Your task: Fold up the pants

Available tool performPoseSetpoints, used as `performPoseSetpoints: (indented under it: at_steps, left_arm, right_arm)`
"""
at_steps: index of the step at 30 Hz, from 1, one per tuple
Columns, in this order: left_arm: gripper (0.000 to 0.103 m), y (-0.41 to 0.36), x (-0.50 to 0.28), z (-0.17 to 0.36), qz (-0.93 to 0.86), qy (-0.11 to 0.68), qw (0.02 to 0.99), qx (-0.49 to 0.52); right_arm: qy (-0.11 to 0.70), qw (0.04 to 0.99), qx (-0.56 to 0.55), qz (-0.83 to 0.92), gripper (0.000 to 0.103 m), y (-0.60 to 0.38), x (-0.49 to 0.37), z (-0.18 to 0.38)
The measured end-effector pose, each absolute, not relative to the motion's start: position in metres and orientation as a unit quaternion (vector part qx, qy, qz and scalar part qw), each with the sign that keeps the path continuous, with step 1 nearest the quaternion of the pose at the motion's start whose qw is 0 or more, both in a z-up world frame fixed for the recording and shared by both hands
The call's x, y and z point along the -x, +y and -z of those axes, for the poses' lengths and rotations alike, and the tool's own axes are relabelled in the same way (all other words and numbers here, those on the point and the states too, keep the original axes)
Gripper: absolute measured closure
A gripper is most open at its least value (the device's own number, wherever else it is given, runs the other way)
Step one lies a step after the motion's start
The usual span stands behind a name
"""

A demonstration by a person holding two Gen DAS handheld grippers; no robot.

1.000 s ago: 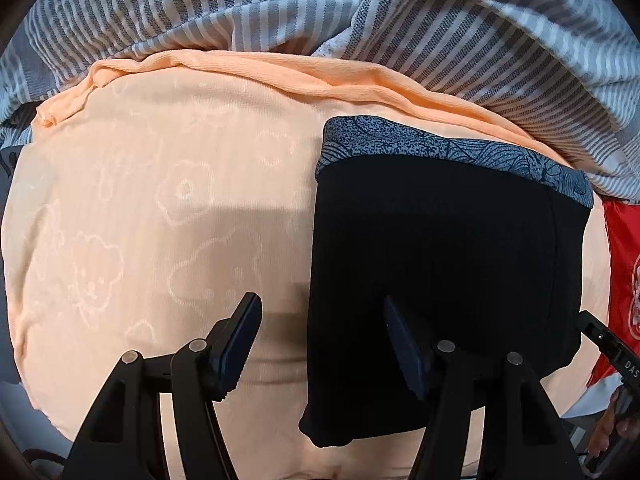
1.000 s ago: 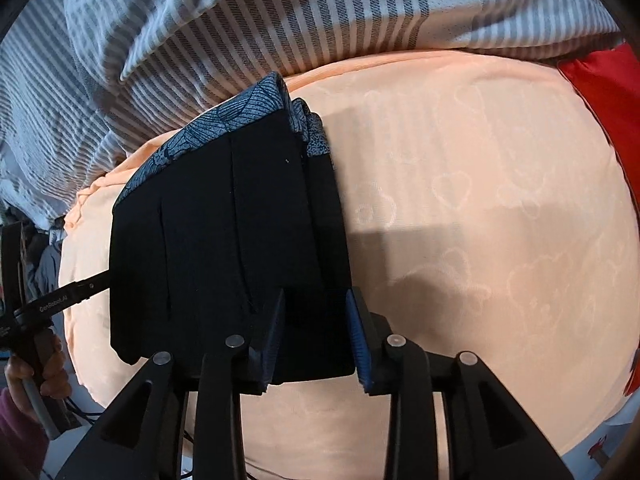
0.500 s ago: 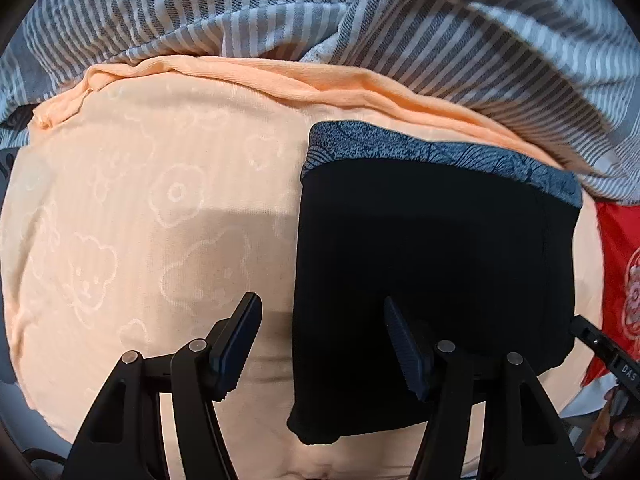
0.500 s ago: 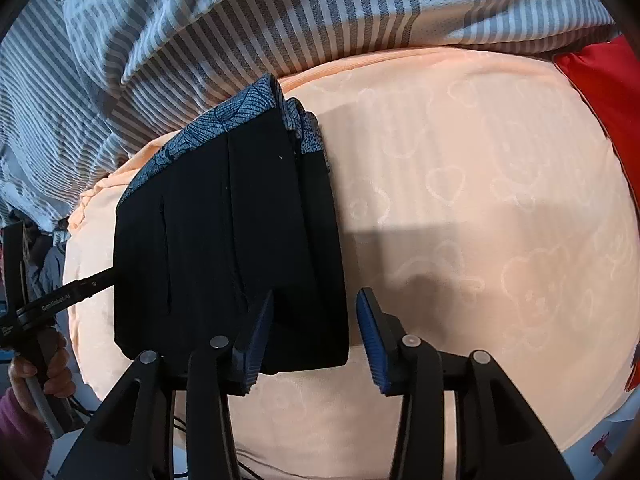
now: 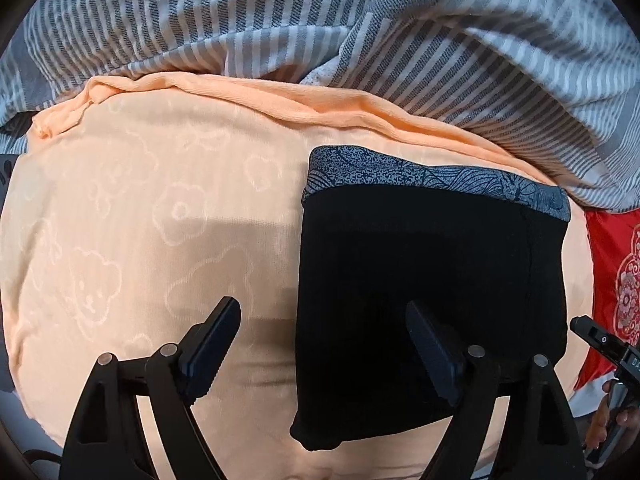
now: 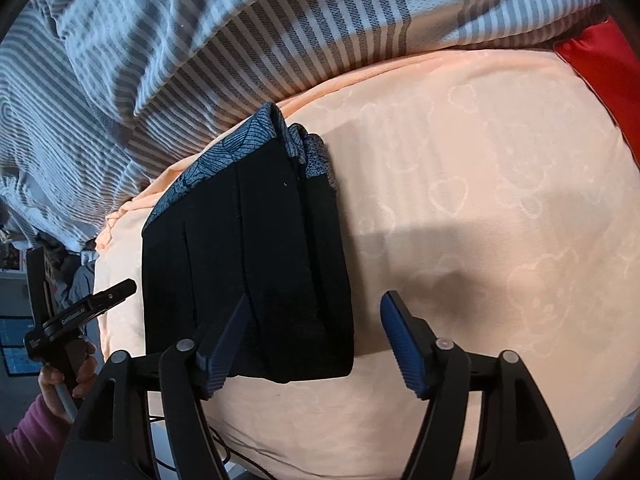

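The black pants [image 5: 432, 280] lie folded into a compact stack on the peach blanket [image 5: 160, 220], with a blue-grey patterned waistband [image 5: 432, 178] at the far edge. In the right wrist view the pants [image 6: 248, 248] show several stacked layers. My left gripper [image 5: 324, 344] is open and empty, above the pants' near left edge. My right gripper [image 6: 314, 334] is open and empty, above the pants' near right corner. The left gripper also shows at the left edge of the right wrist view [image 6: 80, 312].
A grey-and-white striped duvet [image 5: 320, 32] is bunched along the far side of the blanket. A red patterned cloth [image 5: 616, 272] lies to the right. The peach blanket [image 6: 480, 200] extends right of the pants. The bed's near edge is just below the grippers.
My right gripper's jaws have opened wide and it has drawn back slightly from the pants' edge. The left gripper stays open and shifts a little left.
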State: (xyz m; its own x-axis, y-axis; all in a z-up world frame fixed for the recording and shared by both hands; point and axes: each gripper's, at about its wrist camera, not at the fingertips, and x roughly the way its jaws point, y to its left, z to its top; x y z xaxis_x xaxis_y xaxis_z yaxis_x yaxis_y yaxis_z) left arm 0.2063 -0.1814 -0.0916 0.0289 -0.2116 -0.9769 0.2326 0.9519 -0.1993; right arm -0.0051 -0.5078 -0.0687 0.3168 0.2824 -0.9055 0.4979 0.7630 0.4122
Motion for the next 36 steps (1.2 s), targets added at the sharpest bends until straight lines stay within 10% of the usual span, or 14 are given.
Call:
performPoseSetpoints:
  at_steps: [36]
  left_arm:
    - [0.017,-0.197,-0.235,0.155,0.304,0.733,0.607,0.045]
  right_arm:
    - [0.577,0.67,-0.461,-0.078,0.022,-0.547,-0.035,0.146]
